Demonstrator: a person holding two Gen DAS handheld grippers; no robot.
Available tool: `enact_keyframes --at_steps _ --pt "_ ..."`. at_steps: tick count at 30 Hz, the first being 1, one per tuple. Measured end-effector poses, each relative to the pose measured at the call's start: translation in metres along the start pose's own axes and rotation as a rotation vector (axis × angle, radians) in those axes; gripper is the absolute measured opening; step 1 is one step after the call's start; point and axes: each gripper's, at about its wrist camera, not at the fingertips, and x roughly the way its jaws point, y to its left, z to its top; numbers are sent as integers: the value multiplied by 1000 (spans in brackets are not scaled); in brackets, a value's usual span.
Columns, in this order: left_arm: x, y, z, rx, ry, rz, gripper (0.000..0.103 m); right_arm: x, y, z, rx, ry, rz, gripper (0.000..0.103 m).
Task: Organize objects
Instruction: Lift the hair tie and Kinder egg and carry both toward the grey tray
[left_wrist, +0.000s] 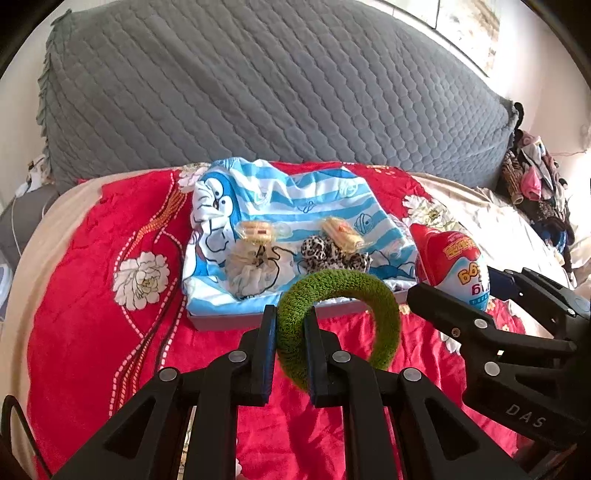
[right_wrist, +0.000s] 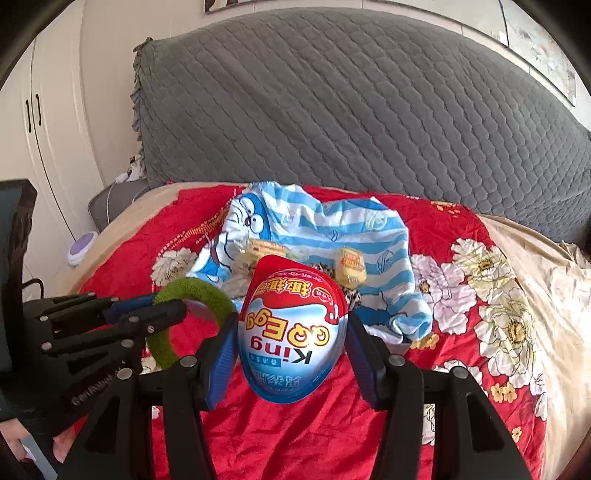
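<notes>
Two views, left wrist first. Left tongs (left_wrist: 291, 314) pressed together on a green ring (left_wrist: 338, 317), pinching its left side; the ring hangs above the red quilt (left_wrist: 92, 295) on the bed. Beyond it, a flat grey box (left_wrist: 221, 321) draped with a blue-striped cloth (left_wrist: 295, 199). On the cloth: two yellow wrapped snacks (left_wrist: 255, 230), a pale pouch (left_wrist: 251, 273), a leopard-print bundle (left_wrist: 321, 253). Right tongs (left_wrist: 461, 295) enter from the right, holding an egg (left_wrist: 452, 266) just beside the box's right end. Grey quilted headboard (left_wrist: 277, 81) behind; clothes pile (left_wrist: 535, 184) far right.

Right wrist view. Right tongs (right_wrist: 291, 328) part spread, their blue pads clamped on either side of the egg (right_wrist: 291, 332), printed upside down, held above the quilt (right_wrist: 295, 435). The egg blocks the middle of the cloth (right_wrist: 325, 229); one snack (right_wrist: 351, 267) shows clear, another is part hidden. Left tongs (right_wrist: 173, 308) at left with the ring (right_wrist: 199, 295), near the egg. White wardrobe (right_wrist: 55, 129) at far left.
</notes>
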Motion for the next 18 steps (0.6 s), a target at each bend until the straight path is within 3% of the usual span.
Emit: enact_keyframes --at_steps 18 --pt "-4 -11 26 18 -48 -14 14 -14 -12 24 20 -56 -20 55"
